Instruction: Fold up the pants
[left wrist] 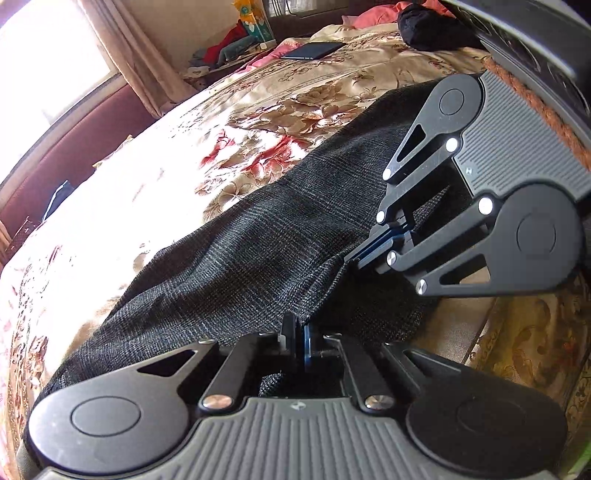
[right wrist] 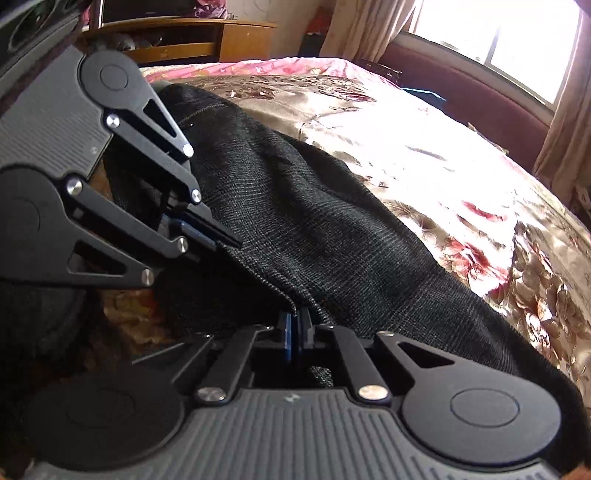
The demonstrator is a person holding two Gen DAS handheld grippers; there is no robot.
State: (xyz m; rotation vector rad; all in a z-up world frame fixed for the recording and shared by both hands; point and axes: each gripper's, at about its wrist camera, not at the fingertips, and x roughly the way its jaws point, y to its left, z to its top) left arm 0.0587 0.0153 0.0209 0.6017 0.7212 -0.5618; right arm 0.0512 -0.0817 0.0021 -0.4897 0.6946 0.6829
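Note:
Dark grey checked pants point(left wrist: 258, 243) lie stretched across a floral bedspread point(left wrist: 258, 110). My left gripper point(left wrist: 300, 325) is shut on one edge of the pants. My right gripper point(left wrist: 354, 256) shows in the same view, to the right and further away, also shut on that edge. In the right wrist view the pants point(right wrist: 325, 229) run off to the right. There my right gripper point(right wrist: 295, 317) is shut on the hem and my left gripper point(right wrist: 231, 243) pinches the same edge to the left. The edge between the two grippers is taut.
The bedspread point(right wrist: 461, 177) is brightly sunlit under a window point(right wrist: 517, 40). A dark tablet point(left wrist: 314, 50) and a pile of clothes point(left wrist: 417, 22) lie at the far end of the bed. A wooden cabinet point(right wrist: 207, 37) stands beyond the bed.

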